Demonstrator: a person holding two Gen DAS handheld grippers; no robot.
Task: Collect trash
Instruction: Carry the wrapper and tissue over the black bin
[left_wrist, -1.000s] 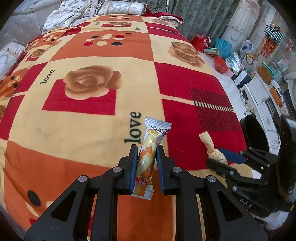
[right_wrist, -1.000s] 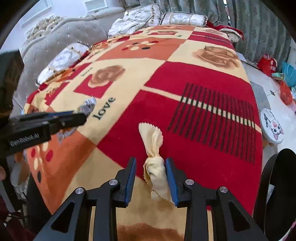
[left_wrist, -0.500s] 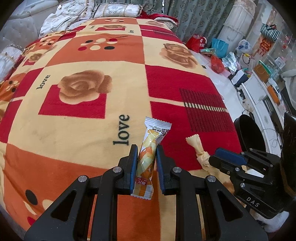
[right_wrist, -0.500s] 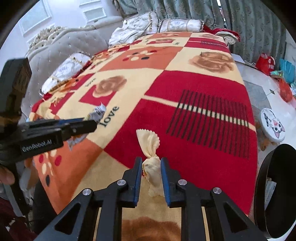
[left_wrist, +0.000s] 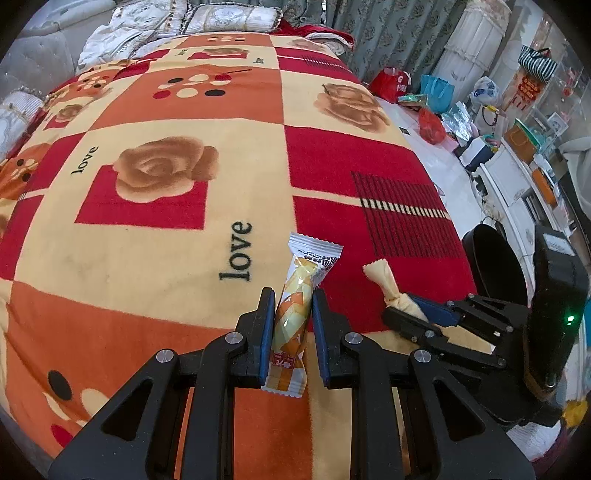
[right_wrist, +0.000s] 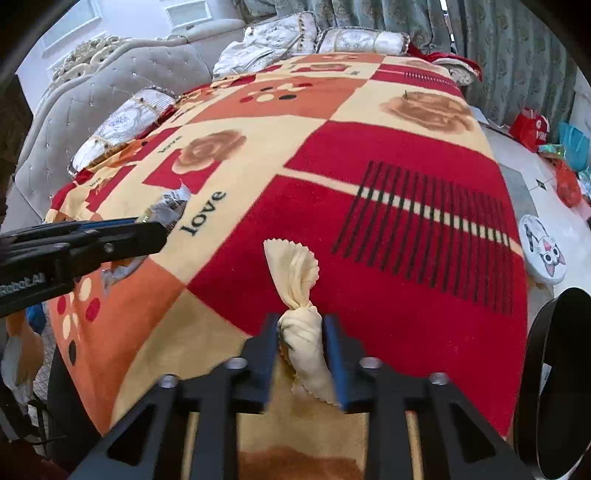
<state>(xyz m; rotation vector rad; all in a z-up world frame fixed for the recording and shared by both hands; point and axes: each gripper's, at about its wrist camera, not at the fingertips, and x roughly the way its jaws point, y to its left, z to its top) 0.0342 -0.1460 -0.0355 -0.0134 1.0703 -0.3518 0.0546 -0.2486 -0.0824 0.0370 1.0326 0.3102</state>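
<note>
Red, orange and cream checked blanket (left_wrist: 229, 122) with brown roses; orange-and-yellow snack wrapper (left_wrist: 295, 310); pale yellow twisted wrapper (right_wrist: 301, 302); black bin (left_wrist: 493, 266), far right.

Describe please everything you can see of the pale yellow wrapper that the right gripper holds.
The pale yellow wrapper looks like thin crinkled paper or film with zigzag-cut edges. It is twisted tight near the middle, and its far end fans out over the red part of the blanket. The right gripper is shut on its bunched body, a blue pad pressing each side. In the left wrist view it appears beside the orange snack packet.
</note>
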